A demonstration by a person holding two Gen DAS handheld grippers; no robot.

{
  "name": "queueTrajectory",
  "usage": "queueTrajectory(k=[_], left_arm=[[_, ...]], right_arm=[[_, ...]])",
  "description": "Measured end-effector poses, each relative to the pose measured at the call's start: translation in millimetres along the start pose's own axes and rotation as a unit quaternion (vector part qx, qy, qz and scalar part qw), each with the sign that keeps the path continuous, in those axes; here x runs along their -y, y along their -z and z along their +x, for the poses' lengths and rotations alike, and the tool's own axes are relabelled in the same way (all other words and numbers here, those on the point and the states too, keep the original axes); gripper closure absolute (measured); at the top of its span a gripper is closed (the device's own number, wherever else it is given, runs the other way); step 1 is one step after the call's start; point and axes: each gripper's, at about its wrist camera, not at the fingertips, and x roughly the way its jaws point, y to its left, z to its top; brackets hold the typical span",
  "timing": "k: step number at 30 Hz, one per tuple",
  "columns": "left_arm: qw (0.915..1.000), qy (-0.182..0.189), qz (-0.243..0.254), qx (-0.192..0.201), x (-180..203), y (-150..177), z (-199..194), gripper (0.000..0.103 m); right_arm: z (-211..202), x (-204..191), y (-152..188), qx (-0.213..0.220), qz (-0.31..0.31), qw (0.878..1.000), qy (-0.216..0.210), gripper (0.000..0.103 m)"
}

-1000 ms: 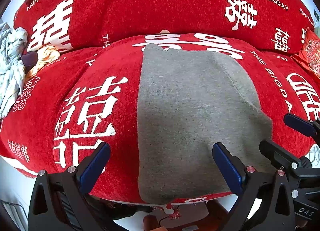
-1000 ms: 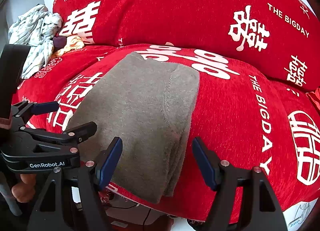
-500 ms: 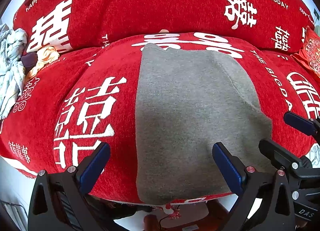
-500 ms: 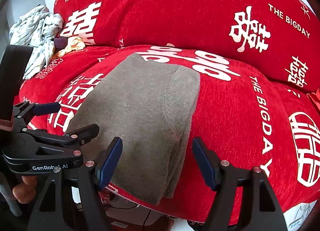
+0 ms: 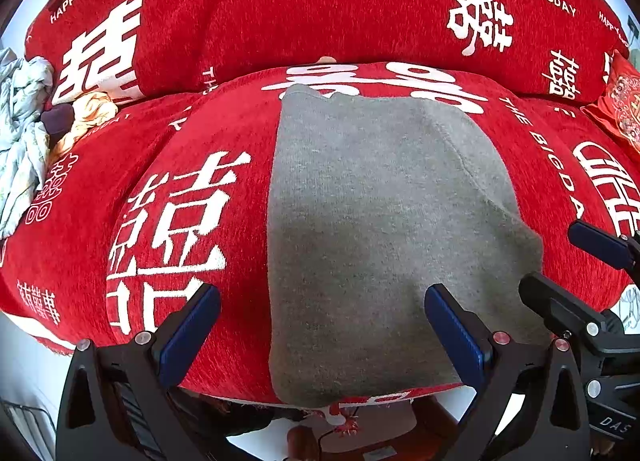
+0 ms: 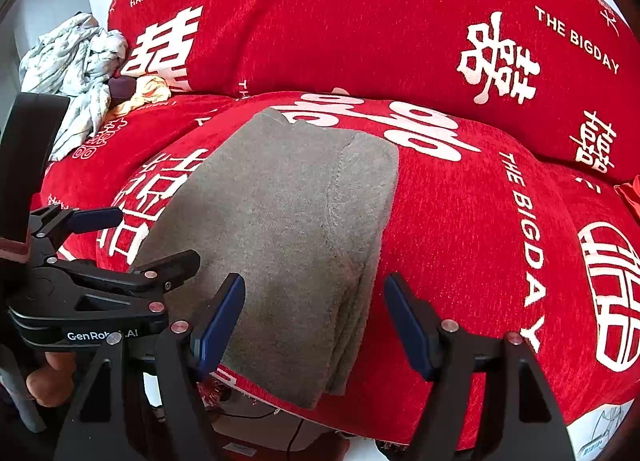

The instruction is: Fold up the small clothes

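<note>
Grey knitted garment point(image 5: 380, 229) lay folded lengthwise on red sofa cover point(image 5: 168, 149), ready for cross-fold. Left tongs point(image 5: 320, 325) and right tongs point(image 6: 314, 321) hung above garment's near hem, both apart, empty.

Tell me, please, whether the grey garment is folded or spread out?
Folded: the grey garment shows stacked layers along its right edge.

My left gripper point(image 5: 320, 325) points downward, jaws wide apart. My right gripper point(image 6: 314, 321) does likewise, gripping nothing.

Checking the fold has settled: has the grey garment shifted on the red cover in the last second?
No. The grey garment keeps its place against the cover's white characters.
</note>
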Motion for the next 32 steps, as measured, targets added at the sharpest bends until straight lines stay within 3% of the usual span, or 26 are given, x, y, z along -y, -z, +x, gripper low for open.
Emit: queueTrajectory(k=[32], left_arm=[[1.0, -0.004, 0.004, 0.006, 5.3, -0.4, -6.5, 0.001]], right_arm=[[-1.8, -1.2, 4.8, 0.002, 0.003, 1.0, -0.002, 0.028]])
